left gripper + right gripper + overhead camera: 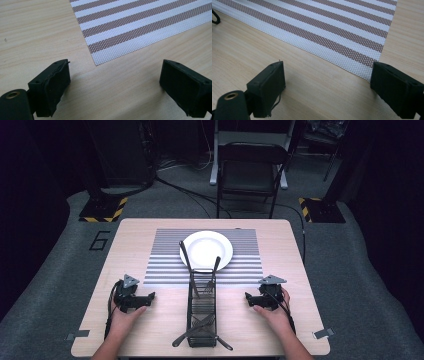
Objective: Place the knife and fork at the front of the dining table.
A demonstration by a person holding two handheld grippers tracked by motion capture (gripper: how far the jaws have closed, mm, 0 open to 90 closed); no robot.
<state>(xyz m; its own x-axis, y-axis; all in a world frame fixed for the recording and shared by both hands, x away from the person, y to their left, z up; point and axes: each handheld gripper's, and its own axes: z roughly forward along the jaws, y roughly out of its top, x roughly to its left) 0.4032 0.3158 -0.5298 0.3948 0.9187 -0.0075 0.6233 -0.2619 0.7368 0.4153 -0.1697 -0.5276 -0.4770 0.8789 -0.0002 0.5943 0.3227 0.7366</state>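
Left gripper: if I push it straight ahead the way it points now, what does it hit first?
Probably the near corner of the striped placemat. The left gripper has open, empty jaws over bare table, and that corner lies just ahead between them. How low the jaws ride is unclear, so they may pass over it.

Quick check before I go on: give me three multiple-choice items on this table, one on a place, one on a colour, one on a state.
1. Where does the wire cutlery caddy stand?
A. between the two grippers
B. on the plate
C. on the chair

2. What colour is the plate?
A. red
B. white
C. black

3. How do the left gripper jaws stand?
A. shut on a fork
B. shut, empty
C. open, empty

Key: 1 A, hands flank it; 2 B, white on the striped placemat; 3 C, bare table between them.
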